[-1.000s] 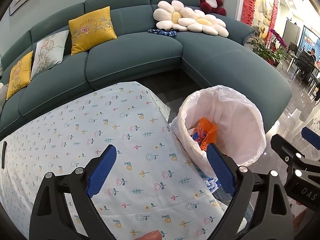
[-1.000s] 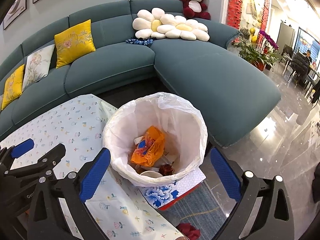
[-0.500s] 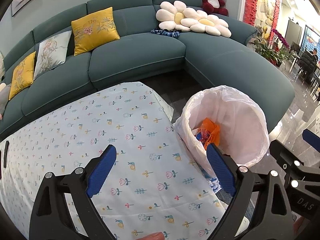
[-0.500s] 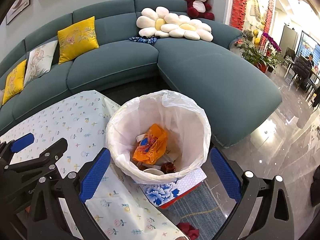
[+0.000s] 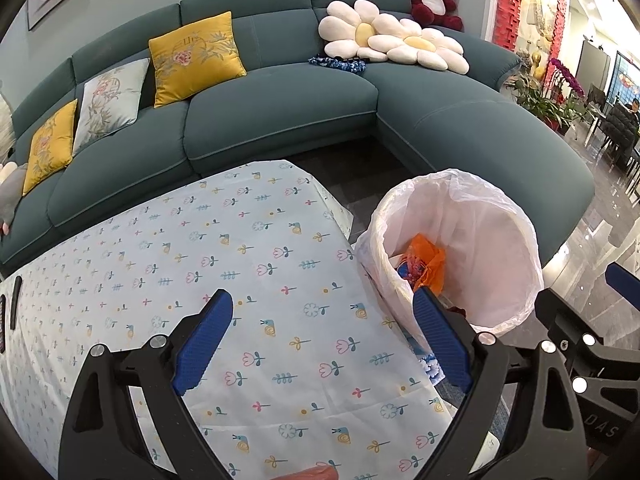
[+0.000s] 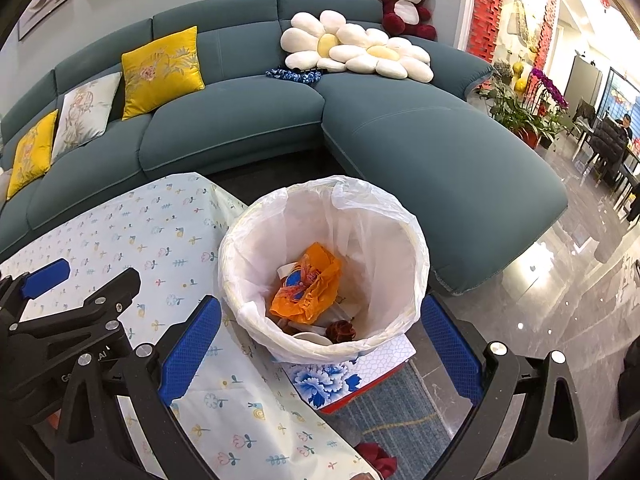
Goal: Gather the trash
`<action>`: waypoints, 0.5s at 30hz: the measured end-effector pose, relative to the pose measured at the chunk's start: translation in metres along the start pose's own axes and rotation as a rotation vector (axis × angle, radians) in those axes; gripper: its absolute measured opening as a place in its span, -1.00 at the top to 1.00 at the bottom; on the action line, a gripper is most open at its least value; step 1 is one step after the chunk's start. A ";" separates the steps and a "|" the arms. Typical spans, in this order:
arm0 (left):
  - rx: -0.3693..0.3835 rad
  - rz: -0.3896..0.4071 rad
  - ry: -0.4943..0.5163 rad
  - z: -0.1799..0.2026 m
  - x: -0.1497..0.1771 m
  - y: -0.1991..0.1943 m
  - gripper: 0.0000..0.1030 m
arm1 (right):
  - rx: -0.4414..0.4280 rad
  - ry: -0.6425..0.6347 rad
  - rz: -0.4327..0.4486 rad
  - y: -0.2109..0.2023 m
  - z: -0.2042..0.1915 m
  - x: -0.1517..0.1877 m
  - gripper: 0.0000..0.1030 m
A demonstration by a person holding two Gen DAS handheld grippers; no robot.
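Both grippers' fingers are spread wide, grasping nothing; the left gripper (image 5: 322, 340) hangs over the desk (image 5: 248, 248); the right gripper (image 6: 320, 352) over the lined bin (image 6: 416, 240), an orange wrapper (image 6: 308, 284) lying inside.

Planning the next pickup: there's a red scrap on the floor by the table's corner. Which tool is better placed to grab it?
Probably right. The right tool is open, and the red scrap lies just below it; the left tool hangs over the tablecloth.
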State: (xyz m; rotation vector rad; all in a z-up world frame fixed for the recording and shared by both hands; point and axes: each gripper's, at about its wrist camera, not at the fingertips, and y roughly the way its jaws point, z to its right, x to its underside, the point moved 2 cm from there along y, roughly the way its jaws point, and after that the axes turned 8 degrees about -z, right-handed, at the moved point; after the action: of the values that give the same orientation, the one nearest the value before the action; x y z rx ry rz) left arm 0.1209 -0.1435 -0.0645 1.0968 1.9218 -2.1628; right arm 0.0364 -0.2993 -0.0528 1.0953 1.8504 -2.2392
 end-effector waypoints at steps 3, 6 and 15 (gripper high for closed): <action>-0.005 -0.001 0.001 0.001 0.001 0.000 -0.69 | 0.002 0.001 -0.001 0.001 0.000 0.001 -0.87; -0.007 -0.004 0.004 0.001 0.001 0.000 -0.69 | 0.005 -0.002 -0.002 0.001 0.000 0.002 -0.87; -0.017 -0.014 -0.011 -0.003 0.000 0.003 -0.69 | 0.019 -0.007 -0.007 0.004 0.000 0.003 -0.87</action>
State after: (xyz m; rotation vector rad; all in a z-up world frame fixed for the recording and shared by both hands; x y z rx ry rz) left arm 0.1232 -0.1414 -0.0668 1.0692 1.9453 -2.1508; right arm 0.0354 -0.2993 -0.0577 1.0844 1.8372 -2.2656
